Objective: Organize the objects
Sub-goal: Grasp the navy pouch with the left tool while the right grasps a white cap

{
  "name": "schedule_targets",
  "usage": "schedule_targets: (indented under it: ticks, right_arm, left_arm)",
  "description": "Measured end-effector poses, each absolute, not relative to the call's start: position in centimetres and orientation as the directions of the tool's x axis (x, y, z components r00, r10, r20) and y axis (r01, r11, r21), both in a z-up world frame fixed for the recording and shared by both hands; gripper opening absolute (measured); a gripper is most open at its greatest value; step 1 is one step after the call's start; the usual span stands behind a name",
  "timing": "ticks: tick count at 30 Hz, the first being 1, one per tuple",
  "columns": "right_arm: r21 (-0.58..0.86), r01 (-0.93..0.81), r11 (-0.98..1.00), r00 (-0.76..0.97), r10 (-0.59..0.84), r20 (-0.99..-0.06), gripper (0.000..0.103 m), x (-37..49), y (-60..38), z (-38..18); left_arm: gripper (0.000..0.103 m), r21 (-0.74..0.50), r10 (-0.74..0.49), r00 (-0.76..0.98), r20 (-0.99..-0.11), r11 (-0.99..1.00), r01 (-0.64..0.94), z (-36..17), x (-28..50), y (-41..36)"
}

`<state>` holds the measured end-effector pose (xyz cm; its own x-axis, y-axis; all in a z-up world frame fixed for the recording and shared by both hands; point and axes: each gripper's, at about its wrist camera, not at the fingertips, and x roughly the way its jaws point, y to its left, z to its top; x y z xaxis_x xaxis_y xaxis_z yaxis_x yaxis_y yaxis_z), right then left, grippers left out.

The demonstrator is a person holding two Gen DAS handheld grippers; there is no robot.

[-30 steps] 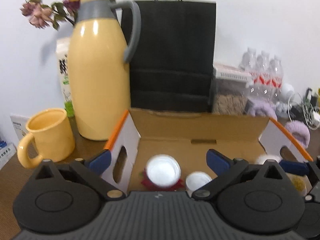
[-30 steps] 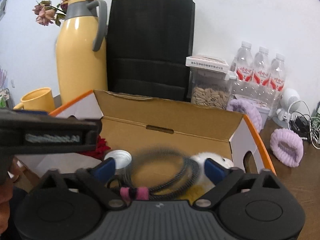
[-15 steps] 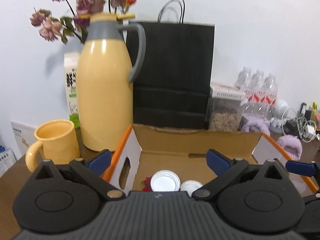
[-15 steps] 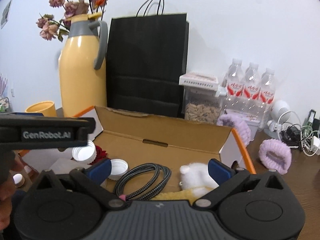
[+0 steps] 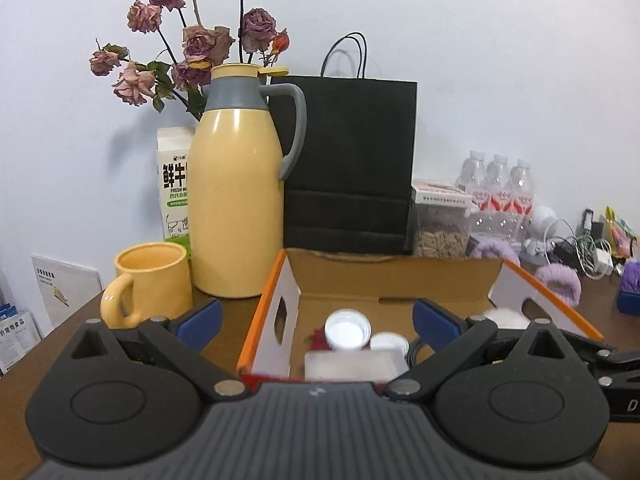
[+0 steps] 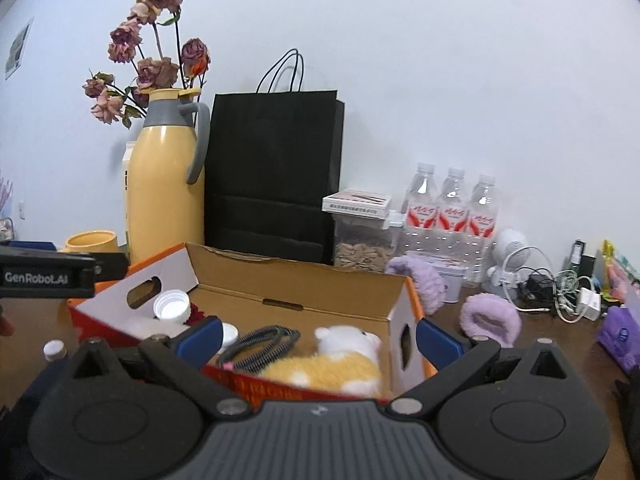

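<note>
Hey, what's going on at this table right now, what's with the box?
A person holding a gripper in each hand is tidying small things into an open cardboard box on a cluttered table. Inside it lie a coiled black cable, a white and yellow plush toy and white bottle caps. Both the left gripper and the right gripper are open, holding nothing, just in front of the box.

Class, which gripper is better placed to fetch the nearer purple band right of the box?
Right, likely: right gripper is open, empty, beside the purple band; left gripper is across the box.
</note>
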<state>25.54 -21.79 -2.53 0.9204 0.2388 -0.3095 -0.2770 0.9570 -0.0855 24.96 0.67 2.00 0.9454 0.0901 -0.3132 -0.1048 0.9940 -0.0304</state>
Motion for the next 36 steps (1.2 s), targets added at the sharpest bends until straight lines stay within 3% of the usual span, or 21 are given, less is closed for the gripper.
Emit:
schedule_targets:
  ticks: [19,22,29,36]
  right_arm:
    - [-0.092,-0.204,0.975,0.863,0.135,-0.487,0.103,21.7,-25.8,-7.0]
    - [-0.09,-0.206,0.974,0.849,0.132,-0.511,0.096,22.1,-25.8,-7.4]
    - [-0.033,-0.236,0.971,0.811,0.178,-0.558,0.067,23.4,-25.8,-8.1]
    - [0.025,-0.243,0.97,0.768,0.208,-0.605,0.046,25.1,-25.6,-8.7]
  left_arm:
    - [0.103,-0.071,0.084,0.879,-0.47,0.989,-0.132,-1.2,19.7,3.6]
    - [0.103,-0.072,0.079,0.871,-0.485,0.989,-0.129,-1.6,19.3,3.9]
    - [0.103,-0.064,0.077,0.857,-0.51,0.99,-0.127,-1.9,19.3,3.8]
    - [0.103,-0.065,0.072,0.851,-0.52,0.99,-0.124,-2.1,19.4,3.9]
